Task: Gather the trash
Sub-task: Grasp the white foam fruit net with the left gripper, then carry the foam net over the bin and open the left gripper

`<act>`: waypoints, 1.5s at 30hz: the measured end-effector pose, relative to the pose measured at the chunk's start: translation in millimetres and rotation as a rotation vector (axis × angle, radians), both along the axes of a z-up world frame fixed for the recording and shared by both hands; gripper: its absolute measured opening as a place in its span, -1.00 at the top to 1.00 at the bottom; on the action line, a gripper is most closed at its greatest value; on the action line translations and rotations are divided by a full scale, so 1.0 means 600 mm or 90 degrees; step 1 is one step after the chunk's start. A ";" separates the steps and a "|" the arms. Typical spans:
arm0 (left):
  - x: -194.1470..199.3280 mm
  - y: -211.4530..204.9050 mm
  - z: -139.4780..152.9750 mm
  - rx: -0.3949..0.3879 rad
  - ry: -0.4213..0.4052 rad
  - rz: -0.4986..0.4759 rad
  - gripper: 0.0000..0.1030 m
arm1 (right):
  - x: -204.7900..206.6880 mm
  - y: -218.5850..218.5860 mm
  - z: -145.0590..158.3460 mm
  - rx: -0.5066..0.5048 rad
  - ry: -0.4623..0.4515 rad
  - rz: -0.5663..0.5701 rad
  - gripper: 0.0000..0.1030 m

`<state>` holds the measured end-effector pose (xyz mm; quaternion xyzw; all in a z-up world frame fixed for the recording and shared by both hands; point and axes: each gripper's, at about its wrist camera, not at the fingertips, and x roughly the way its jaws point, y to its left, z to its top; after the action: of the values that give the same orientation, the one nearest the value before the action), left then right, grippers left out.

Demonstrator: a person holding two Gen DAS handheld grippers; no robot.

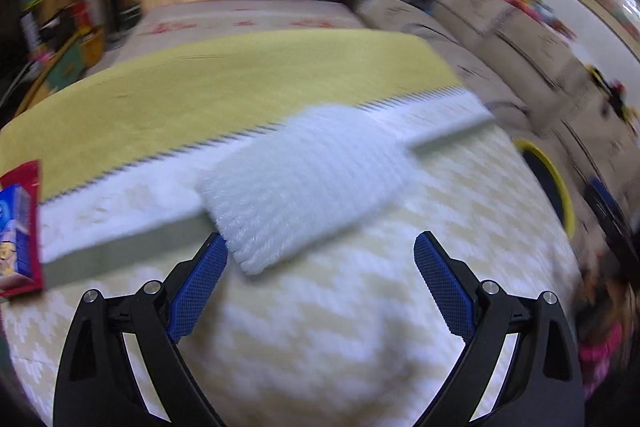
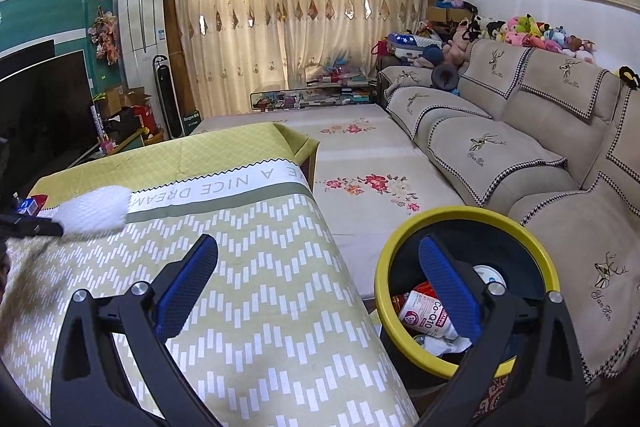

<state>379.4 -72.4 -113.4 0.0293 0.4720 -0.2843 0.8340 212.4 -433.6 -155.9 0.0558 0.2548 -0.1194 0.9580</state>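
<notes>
Foam was the nearest trash: a white ribbed foam sheet point(image 1: 304, 183) lay on the tablecloth point(image 1: 320, 327) at about 12 o'clock from the left gripper point(image 1: 320, 259), whose blue pads stood wide apart and held nothing. Its near corner sat just beside the left-hand pad point(image 1: 200, 287), though blur hid whether they touched. To do the step well, the gripper probably needed to slide one pad under that near edge and close on the edge, since a thin, springy sheet would likely slip from a shallow pinch.

At 9 o'clock, a red and blue snack wrapper point(image 1: 20, 231) waited at the table's side.

Farther right, the right gripper point(image 2: 320, 267) was likewise spread wide and empty, hovering partly over the yellow-rimmed bin point(image 2: 400, 251) at its 3 o'clock, where a bottle point(image 2: 424, 315) and other waste already lay. Beyond stood the sofa point(image 2: 500, 147) and curtains point(image 2: 296, 19).
</notes>
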 end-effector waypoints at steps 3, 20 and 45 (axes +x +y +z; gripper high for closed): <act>-0.054 -0.044 0.009 -0.015 0.014 -0.077 -0.81 | 0.001 0.003 0.000 -0.006 -0.001 -0.001 -0.86; 0.020 -0.088 0.010 0.143 -0.063 -0.072 -0.81 | 0.003 0.003 -0.002 0.002 0.002 -0.002 -0.86; -0.046 -0.164 0.021 0.134 -0.080 -0.099 0.45 | -0.038 -0.014 0.010 0.007 -0.047 -0.020 -0.86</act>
<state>352.1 -171.0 -100.6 0.1709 0.4424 -0.2946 0.8296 189.9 -442.1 -149.9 0.0693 0.2193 -0.1307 0.9644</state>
